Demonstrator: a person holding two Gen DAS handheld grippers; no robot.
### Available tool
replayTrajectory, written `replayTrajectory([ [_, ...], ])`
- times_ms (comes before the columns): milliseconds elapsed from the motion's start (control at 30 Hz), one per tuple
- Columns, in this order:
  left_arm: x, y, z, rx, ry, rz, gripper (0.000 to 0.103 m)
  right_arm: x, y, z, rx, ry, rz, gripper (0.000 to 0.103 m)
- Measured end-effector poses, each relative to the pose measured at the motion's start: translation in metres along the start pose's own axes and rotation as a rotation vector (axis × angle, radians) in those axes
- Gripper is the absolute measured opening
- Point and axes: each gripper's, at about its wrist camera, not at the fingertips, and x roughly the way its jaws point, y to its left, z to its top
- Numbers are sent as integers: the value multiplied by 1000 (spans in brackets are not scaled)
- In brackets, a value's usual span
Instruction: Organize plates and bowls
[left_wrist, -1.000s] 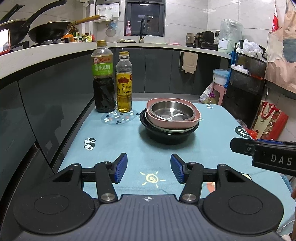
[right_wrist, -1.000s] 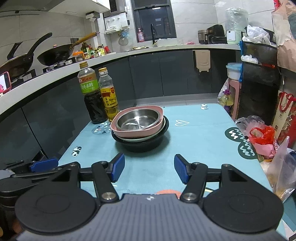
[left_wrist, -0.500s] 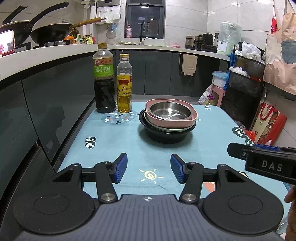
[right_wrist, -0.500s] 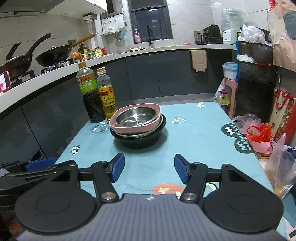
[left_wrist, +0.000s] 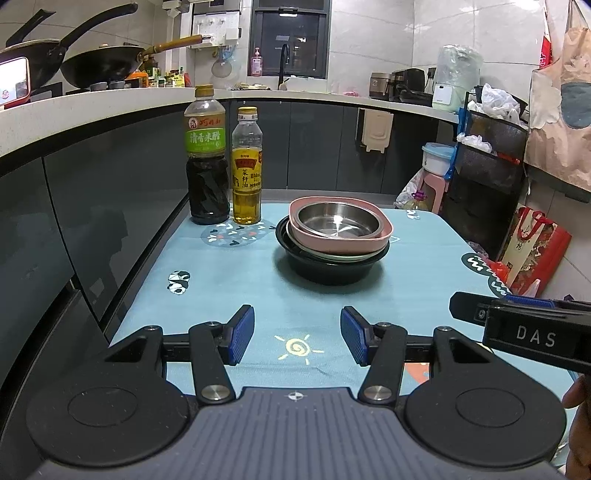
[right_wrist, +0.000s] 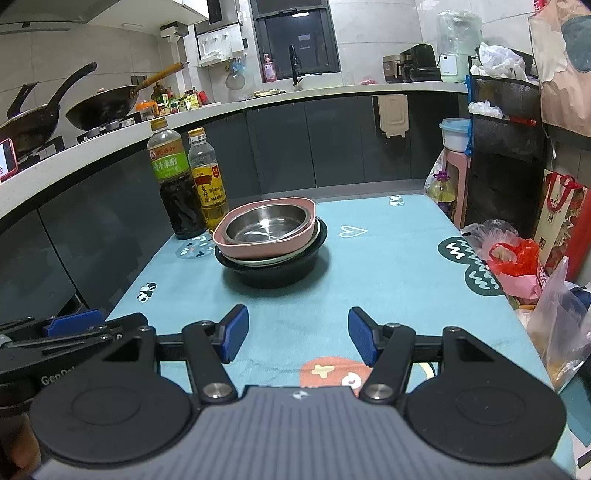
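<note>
Teal patterned tablecloth (left_wrist: 229, 291): nested stack mid-table, black round bowl (left_wrist: 332, 267) under pink square dish (left_wrist: 341, 242) holding steel bowl (left_wrist: 338, 220). Left gripper (left_wrist: 297, 339) and right gripper (right_wrist: 297, 339) both agape, empty, stack ahead; neither clearly nearer.

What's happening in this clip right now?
A person holds two grippers over a table with a teal cloth. Both the left gripper and right gripper have jaws open and empty, short of the dishes. Ahead sits a stack: a steel bowl in a pink dish, over a pale plate, in a black bowl. Two condiment bottles stand beside it.
</note>
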Motion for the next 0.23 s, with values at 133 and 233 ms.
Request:
replayTrajectory([
  [133, 0, -1, -1, 5, 0, -3, 49, 0, 0, -1, 1, 1, 0, 45],
  [233, 0, -2, -2, 8, 3, -3, 49, 0, 0, -1, 4, 4, -1, 45],
])
